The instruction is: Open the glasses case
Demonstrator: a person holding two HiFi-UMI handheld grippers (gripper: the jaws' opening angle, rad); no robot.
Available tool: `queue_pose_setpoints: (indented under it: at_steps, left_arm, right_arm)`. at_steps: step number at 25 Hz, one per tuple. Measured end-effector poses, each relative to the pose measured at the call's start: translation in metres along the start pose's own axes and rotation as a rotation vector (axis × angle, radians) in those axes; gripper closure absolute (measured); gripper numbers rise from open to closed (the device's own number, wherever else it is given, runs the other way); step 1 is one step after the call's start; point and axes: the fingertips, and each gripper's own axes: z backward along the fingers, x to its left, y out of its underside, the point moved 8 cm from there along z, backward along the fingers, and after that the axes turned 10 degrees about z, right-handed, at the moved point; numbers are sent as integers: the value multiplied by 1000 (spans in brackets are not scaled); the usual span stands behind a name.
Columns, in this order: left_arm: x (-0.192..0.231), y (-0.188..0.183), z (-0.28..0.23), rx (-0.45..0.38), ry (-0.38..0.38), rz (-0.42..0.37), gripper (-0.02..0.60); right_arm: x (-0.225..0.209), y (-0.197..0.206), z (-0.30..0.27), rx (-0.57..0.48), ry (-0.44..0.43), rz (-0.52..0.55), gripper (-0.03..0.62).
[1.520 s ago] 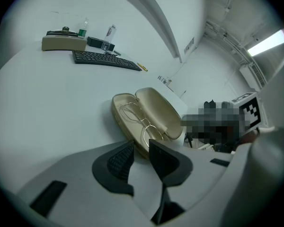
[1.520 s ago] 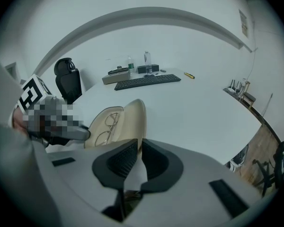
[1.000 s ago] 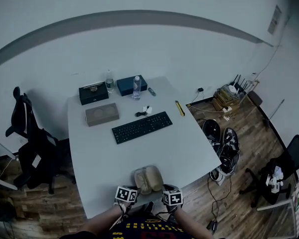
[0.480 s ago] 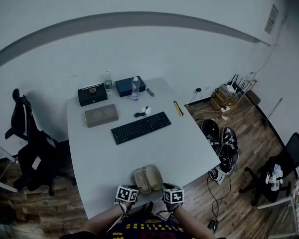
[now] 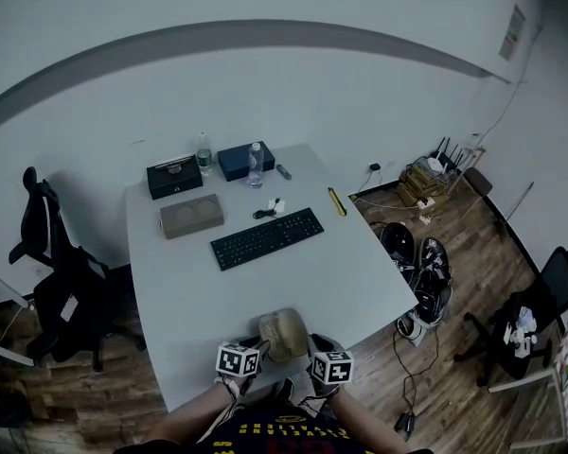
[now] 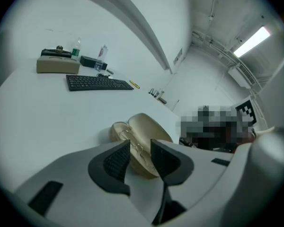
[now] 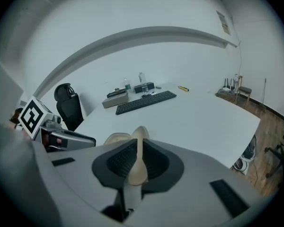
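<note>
Right gripper (image 7: pixel 138 148) pinches the raised lid of the case (image 7: pixel 140 135). Left gripper (image 6: pixel 140 145) jaws are opening, nothing gripped; case just ahead, between both grippers

Landmark: black keyboard (image 5: pixel 269 238), set at a slant mid-surface (image 5: pixel 360 282).
Left of it, near: flat tan box (image 5: pixel 192 217) with two round recesses on top.
Behind it: black case (image 5: pixel 175 176) and dark blue box (image 5: pixel 245 160), with one clear bottle (image 5: pixel 204 153) between them and a second bottle (image 5: pixel 256 165) against the blue box.
Just behind the keyboard: small cable tangle (image 5: pixel 268 210).
Off its right end: yellow stick-shaped item (image 5: pixel 338 201), kind not readable.
Far left, on the floor: black office chair (image 5: pixel 62 282).
Right: shoes (image 5: pixel 426 272) on wood flooring.
</note>
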Motion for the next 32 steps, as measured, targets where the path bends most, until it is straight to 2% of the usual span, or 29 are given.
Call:
queue_pose_setpoints:
  at_steps: [4,7,11,15,19,23,26,29,32]
  left_arm:
    - [-11,-19,18,-79,4,-37,451]
    - [-27,-35,40,-168,20,-78,452]
    - [-57,-54,77,-314,51,-195,456]
    - [-86,-66,115,-418,99,-333,487]
    - [-105,-78,156,-508,138,-391,522]
    - [-130,-82,189,-566,197,-428,540]
    - [-146,-77,207,-584,237,-446,546]
    - [-155,-73,220,-609,256,-462,552]
    - [-158,-68,231,-626,262,-483,561]
  right_arm:
    - [12,-24,12,-76,-3,-4,549]
    - [26,-43,24,-137,-27,-6,549]
    - [46,-66,43,-217,-76,-11,550]
    - [64,-87,64,-285,-126,-9,551]
    - [86,-106,91,-339,-171,2,557]
    - [103,-120,119,-423,-183,36,565]
    - [114,-134,145,-535,-188,77,572]
    - [127,-150,171,-635,-186,148,577]
    - [139,-158,188,-680,-195,197,577]
